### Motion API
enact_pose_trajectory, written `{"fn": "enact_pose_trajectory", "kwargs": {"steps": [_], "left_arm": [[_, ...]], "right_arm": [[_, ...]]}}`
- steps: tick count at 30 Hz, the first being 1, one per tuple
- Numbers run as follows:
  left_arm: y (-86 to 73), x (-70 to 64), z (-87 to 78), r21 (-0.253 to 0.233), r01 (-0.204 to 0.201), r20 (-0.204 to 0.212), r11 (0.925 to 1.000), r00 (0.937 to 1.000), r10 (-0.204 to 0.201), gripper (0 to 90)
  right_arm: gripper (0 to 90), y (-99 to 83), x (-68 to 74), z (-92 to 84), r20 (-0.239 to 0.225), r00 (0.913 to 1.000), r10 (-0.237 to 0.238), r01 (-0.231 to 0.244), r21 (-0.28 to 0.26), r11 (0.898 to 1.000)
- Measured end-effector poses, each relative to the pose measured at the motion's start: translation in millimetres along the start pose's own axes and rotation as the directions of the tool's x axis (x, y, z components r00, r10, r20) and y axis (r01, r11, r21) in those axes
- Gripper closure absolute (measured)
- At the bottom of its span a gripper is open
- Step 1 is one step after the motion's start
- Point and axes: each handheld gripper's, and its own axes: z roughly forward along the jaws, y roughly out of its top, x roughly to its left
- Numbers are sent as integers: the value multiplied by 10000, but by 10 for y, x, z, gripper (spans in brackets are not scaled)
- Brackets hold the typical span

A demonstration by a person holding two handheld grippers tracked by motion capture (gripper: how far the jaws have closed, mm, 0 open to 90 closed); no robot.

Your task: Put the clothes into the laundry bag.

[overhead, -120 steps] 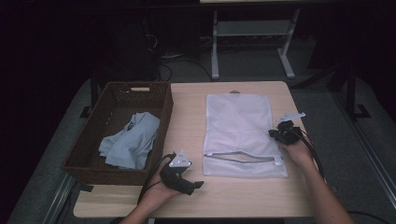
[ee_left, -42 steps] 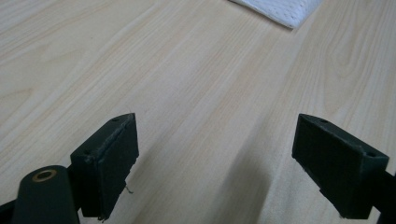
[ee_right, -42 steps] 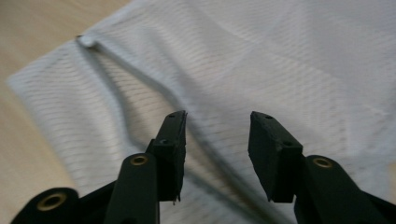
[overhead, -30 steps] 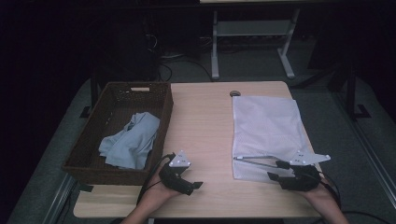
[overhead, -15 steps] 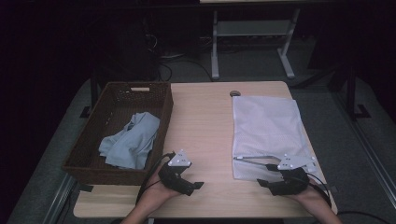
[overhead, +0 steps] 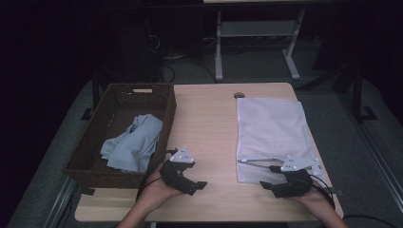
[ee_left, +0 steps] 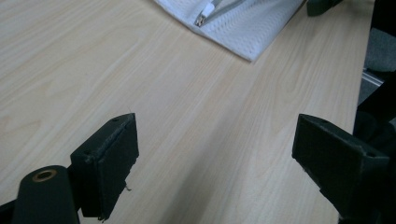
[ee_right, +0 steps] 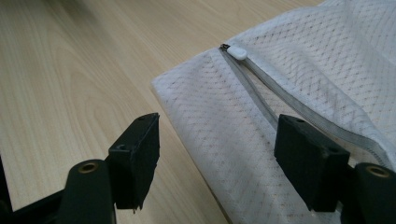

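Note:
A white mesh bag (overhead: 271,128) lies flat on the right half of the wooden table (overhead: 204,118), its zip (overhead: 256,161) running along the near end. My right gripper (overhead: 266,184) rests at the bag's near edge, pointing left. In the right gripper view this gripper (ee_right: 217,140) is open over the bag's corner (ee_right: 196,98); its jaws have just been opening and the pads press on nothing. The zip pull (ee_right: 236,51) lies just beyond. My left gripper (overhead: 196,185) hovers by the table's near edge, and in its own view it (ee_left: 215,140) stands wide open over bare wood.
A dark wicker basket (overhead: 166,118) holding a crumpled light blue cloth (overhead: 133,142) sits at the table's left side. A small dark disc (overhead: 239,95) lies at the bag's far corner. A white-framed stand (overhead: 256,28) is behind the table.
The mesh bag has gone from the table's middle to its right side. The right gripper came from the bag's far right edge to its near corner, then slid slightly left. The left gripper barely moved.

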Motion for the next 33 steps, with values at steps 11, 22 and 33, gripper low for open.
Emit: {"fn": "enact_pose_trajectory", "kwargs": {"steps": [11, 22, 33], "left_arm": [[220, 38, -238, -12, -67, -115, 10000, 9999, 67, 151], [384, 127, -471, 25, -343, -267, 9994, 9991, 344, 152], [528, 288, -658, 224, -562, -622, 9982, 9964, 575, 152]], "right_arm": [[297, 9, 0, 10, -116, 9999, 12, -12, -39, 10000], [295, 1, -3, 12, -119, 9999, -17, 16, -52, 10000], [288, 8, -1, 35, -172, 9998, -79, 79, 2, 10000]]}}
